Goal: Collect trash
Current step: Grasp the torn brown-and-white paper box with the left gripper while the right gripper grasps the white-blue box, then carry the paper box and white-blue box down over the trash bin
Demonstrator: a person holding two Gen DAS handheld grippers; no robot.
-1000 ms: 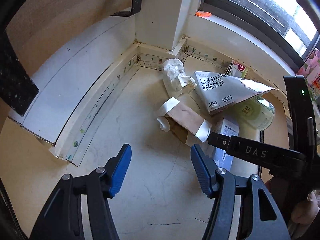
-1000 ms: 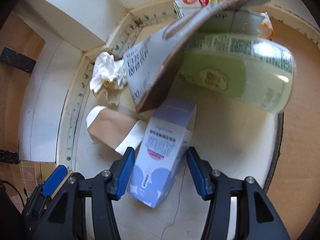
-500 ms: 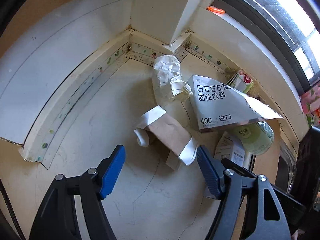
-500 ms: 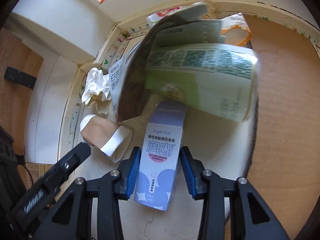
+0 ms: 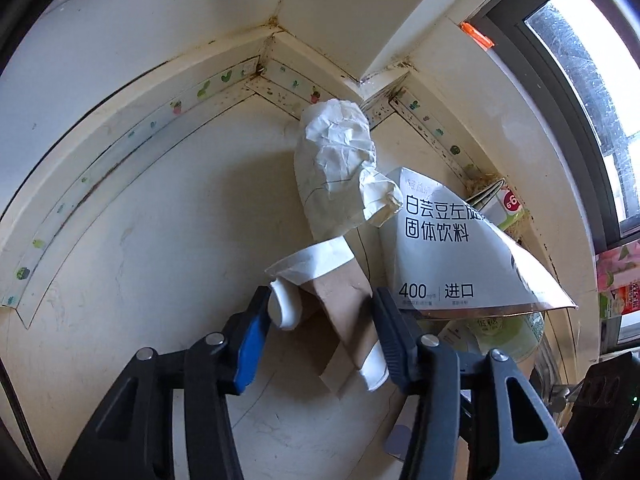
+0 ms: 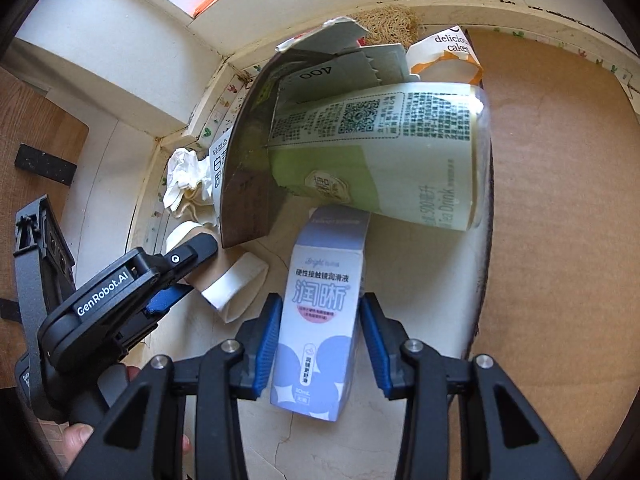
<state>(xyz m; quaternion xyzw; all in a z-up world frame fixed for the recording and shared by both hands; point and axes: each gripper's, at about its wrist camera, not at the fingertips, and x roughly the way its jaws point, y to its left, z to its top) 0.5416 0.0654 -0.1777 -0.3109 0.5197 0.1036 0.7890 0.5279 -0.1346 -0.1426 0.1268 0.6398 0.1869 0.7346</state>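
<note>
A crushed brown paper cup (image 5: 340, 304) with white ends lies on the pale counter, between the fingers of my left gripper (image 5: 320, 324), which is open around it. My right gripper (image 6: 320, 336) straddles a small purple-and-white box (image 6: 320, 312); its pads sit at the box's sides, one touching, one with a slight gap. The left gripper body (image 6: 120, 292) shows in the right wrist view. Crumpled white paper (image 5: 340, 168), a silver pouch (image 5: 452, 248) and a green drink bottle (image 6: 384, 152) lie behind.
The trash sits in a counter corner below a window sill (image 5: 472, 92) with an orange item (image 5: 476, 36). Brown cardboard (image 6: 560, 208) covers the right side. An orange-and-white cake wrapper (image 6: 448, 52) lies at the back wall.
My left gripper moved forward until the paper cup came between its fingers. My right gripper advanced onto the purple box and narrowed around it.
</note>
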